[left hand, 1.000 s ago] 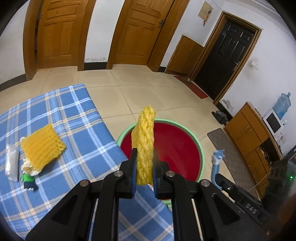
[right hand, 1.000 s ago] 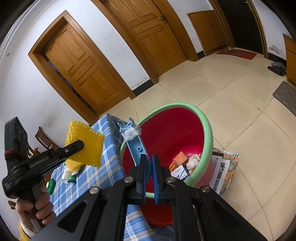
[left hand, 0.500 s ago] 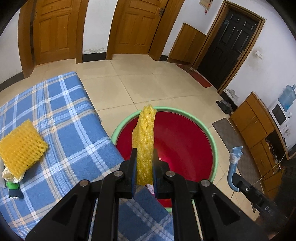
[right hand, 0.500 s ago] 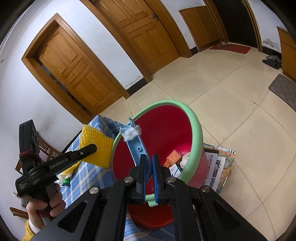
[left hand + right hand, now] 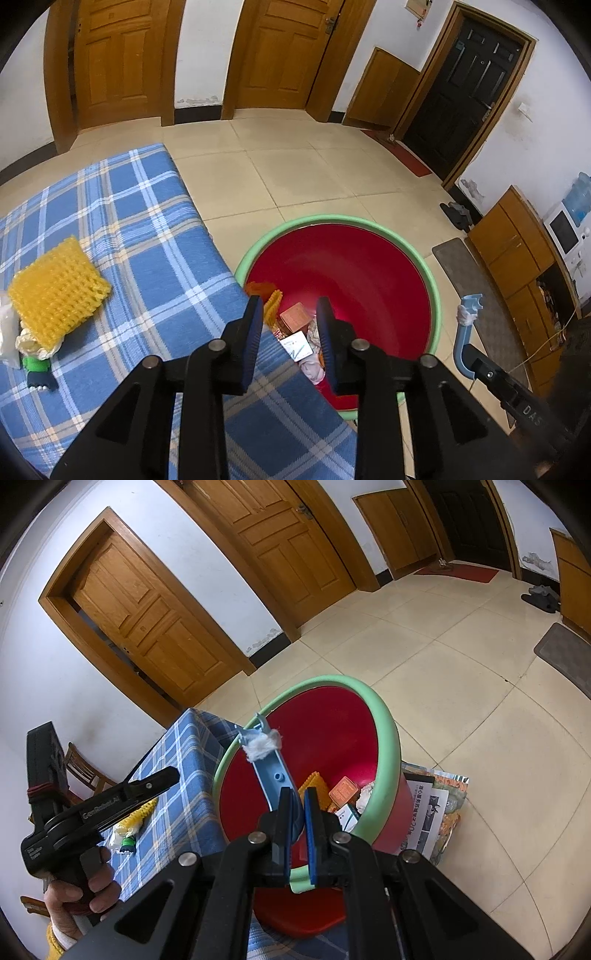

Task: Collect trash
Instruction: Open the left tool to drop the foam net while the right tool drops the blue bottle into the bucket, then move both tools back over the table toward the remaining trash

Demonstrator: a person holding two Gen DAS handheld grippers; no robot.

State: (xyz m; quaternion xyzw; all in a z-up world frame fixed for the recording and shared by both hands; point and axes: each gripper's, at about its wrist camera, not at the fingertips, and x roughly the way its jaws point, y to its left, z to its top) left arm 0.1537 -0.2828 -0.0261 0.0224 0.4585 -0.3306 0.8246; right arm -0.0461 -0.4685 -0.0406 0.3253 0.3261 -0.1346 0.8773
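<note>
the yellow foam net (image 5: 274, 303) is seen inside the red bin (image 5: 369, 266), under the widely opened left gripper (image 5: 290, 328), while a blue plastic piece (image 5: 271, 771) is clamped by the right gripper (image 5: 297, 823).

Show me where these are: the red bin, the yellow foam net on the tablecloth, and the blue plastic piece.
red bin (image 5: 433, 280): left wrist view, green rim.
yellow foam net (image 5: 57, 291): left wrist view, middle of its mesh.
blue plastic piece (image 5: 271, 766): right wrist view, its flat strip.
</note>
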